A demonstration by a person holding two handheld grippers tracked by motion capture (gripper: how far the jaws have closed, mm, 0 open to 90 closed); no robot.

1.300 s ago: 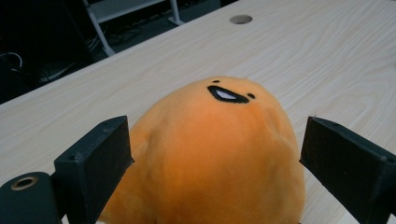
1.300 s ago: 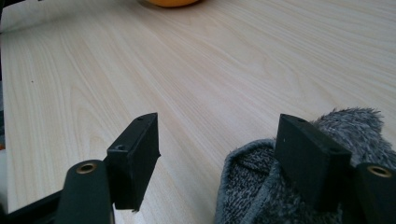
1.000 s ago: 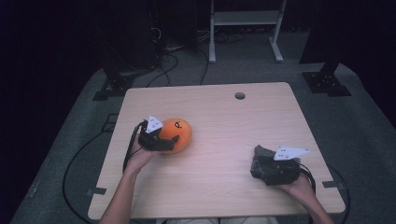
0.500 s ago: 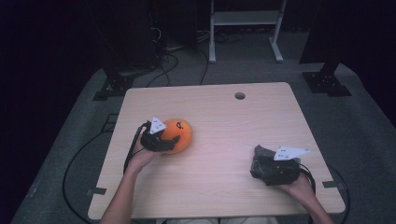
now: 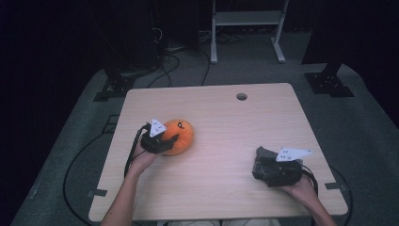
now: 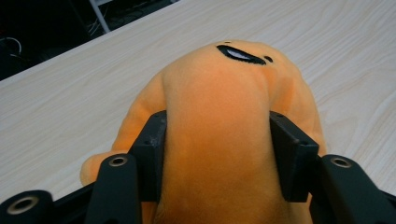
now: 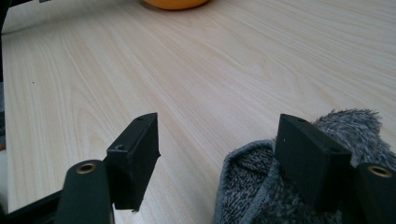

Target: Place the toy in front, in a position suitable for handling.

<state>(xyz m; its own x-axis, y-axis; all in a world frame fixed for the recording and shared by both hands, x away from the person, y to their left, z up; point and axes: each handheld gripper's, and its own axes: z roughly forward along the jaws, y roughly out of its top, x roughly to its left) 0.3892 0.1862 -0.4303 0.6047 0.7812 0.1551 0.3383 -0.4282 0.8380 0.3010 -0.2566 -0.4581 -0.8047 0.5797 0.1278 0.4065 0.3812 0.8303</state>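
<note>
An orange plush toy (image 5: 182, 133) with a stitched face lies on the left half of the wooden table (image 5: 244, 127). My left gripper (image 5: 165, 141) has just been closing on it, and its pads now squeeze the soft body (image 6: 215, 93) from both sides, denting it. My right gripper (image 5: 261, 160) rests near the table's front right with its jaws wide apart. A grey fuzzy cloth (image 7: 261, 196) lies by the right jaw, partly under it, and is not pinched. In the right gripper view the plush's edge (image 7: 175, 3) is far off at the top.
A round cable hole (image 5: 242, 96) sits near the table's far edge. Behind the table are a white rack (image 5: 244, 19) and dark stand feet (image 5: 329, 82) on the grey floor, with cables trailing at the left.
The left gripper's jaws have closed in on the orange plush. The plush, both hands and the right gripper have stayed in place.
</note>
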